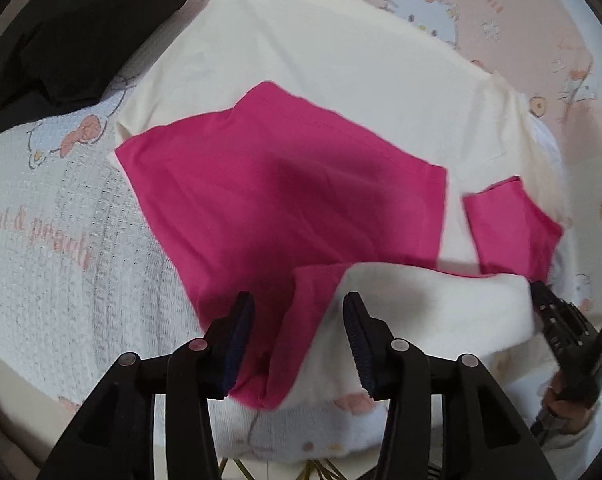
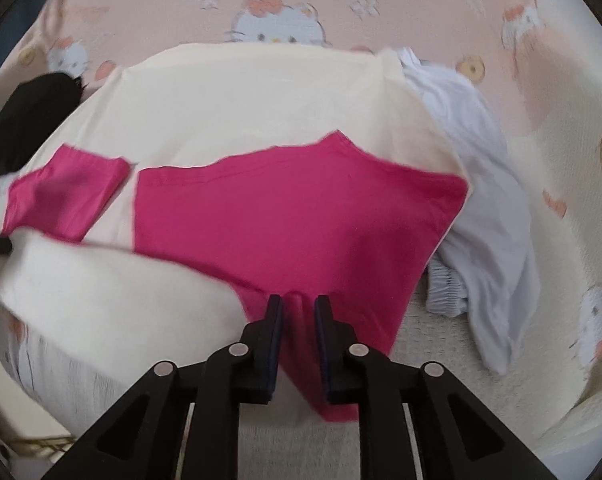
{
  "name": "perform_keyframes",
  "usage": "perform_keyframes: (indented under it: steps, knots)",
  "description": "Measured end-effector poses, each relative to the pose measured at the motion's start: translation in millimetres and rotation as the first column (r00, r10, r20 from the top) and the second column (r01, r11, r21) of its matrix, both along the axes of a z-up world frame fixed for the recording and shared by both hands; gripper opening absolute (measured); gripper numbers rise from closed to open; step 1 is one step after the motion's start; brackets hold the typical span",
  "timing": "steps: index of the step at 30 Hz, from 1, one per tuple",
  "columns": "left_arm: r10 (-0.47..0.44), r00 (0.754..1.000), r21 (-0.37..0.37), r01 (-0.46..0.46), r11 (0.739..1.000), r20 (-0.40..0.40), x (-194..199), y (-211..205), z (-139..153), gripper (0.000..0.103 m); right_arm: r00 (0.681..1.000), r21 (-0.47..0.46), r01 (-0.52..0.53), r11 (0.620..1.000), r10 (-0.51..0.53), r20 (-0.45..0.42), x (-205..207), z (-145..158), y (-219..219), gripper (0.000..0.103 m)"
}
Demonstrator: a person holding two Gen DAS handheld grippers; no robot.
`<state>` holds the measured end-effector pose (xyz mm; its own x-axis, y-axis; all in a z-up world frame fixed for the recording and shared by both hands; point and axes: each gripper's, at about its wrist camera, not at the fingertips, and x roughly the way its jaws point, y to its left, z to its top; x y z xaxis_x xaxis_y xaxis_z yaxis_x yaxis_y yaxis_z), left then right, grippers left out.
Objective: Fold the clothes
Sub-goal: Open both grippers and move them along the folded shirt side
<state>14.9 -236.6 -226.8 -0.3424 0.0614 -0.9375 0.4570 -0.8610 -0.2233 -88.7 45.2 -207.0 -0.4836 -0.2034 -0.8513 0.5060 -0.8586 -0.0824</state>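
Magenta knit shirt bunched between right gripper jaws; cream cloth beneath.

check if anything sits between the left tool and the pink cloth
Nothing visible does. The pink cloth already hangs between the fingers of the open left tool, with the cream shirt lying underneath it.

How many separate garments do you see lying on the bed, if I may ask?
3: the cream-and-pink shirt in the middle, a black garment to its left, a white garment to its right. More may be hidden.
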Motion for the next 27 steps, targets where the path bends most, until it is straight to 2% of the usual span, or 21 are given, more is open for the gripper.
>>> perform_keyframes:
  steps: [4, 7, 9, 11, 14, 17, 18, 19, 21, 23, 25, 27]
  knots:
    - [-0.031, 0.999, -0.037, 0.03, 0.999, -0.019, 10.1, 4.0, 17.2, 0.043, 0.998, 0.021, -0.035, 0.999, 0.037, -0.056, 19.5, 14.2, 1.3, 0.036]
    - [-0.091, 0.996, -0.128, 0.088, 0.988, -0.022, 14.5, 14.2, 30.9, 0.043, 0.99, 0.081, -0.094, 0.992, 0.102, -0.101, 33.2, 21.6, -6.2, 0.039]
    - [-0.15, 0.988, -0.206, 0.142, 0.968, -0.023, 17.3, 25.8, 38.4, 0.043, 0.981, 0.122, -0.131, 0.984, 0.147, -0.129, 42.3, 26.5, -11.3, 0.04]
    - [-0.229, 0.973, -0.28, 0.214, 0.936, -0.02, 20.9, 37.1, 44.8, 0.043, 0.969, 0.164, -0.167, 0.972, 0.192, -0.155, 51.4, 31.5, -16.4, 0.04]
    - [-0.328, 0.945, -0.333, 0.31, 0.891, 0.003, 31.8, 41.2, 47.6, 0.043, 0.947, 0.227, -0.216, 0.95, 0.261, -0.189, 65.0, 38.9, -23.9, 0.041]
    - [-0.414, 0.909, -0.422, 0.395, 0.816, 0.051, 39.7, 52.1, 44.9, 0.043, 0.917, 0.297, -0.262, 0.918, 0.332, -0.219, 79.0, 45.5, -31.7, 0.043]
    - [-0.436, 0.897, -0.448, 0.417, 0.791, 0.066, 43.1, 54.2, 45.1, 0.043, 0.901, 0.341, -0.282, 0.897, 0.369, -0.227, 85.4, 43.8, -35.2, 0.044]
    - [-0.461, 0.883, -0.48, 0.443, 0.758, 0.086, 45.6, 57.7, 43.4, 0.043, 0.883, 0.384, -0.3, 0.873, 0.406, -0.234, 91.8, 42.2, -38.7, 0.045]
    - [-0.515, 0.847, -0.569, 0.491, 0.66, 0.132, 51.1, 67.3, 38.0, 0.043, 0.847, 0.474, -0.321, 0.82, 0.472, -0.244, 102.8, 36.6, -45.7, 0.045]
    - [-0.559, 0.807, -0.67, 0.524, 0.526, 0.192, 58.8, 78.7, 31.7, 0.043, 0.819, 0.553, -0.327, 0.767, 0.522, -0.24, 109.6, 27.0, -51.0, 0.045]
    - [-0.606, 0.743, -0.731, 0.577, 0.365, 0.284, 67.6, 92.9, 19.1, 0.043, 0.796, 0.611, -0.336, 0.717, 0.563, -0.223, 114.6, 17.1, -54.9, 0.045]
    - [-0.63, 0.696, -0.742, 0.613, 0.272, 0.344, 74.2, 102.5, 9.8, 0.043, 0.783, 0.641, -0.354, 0.681, 0.591, -0.195, 117.0, 5.8, -56.8, 0.045]
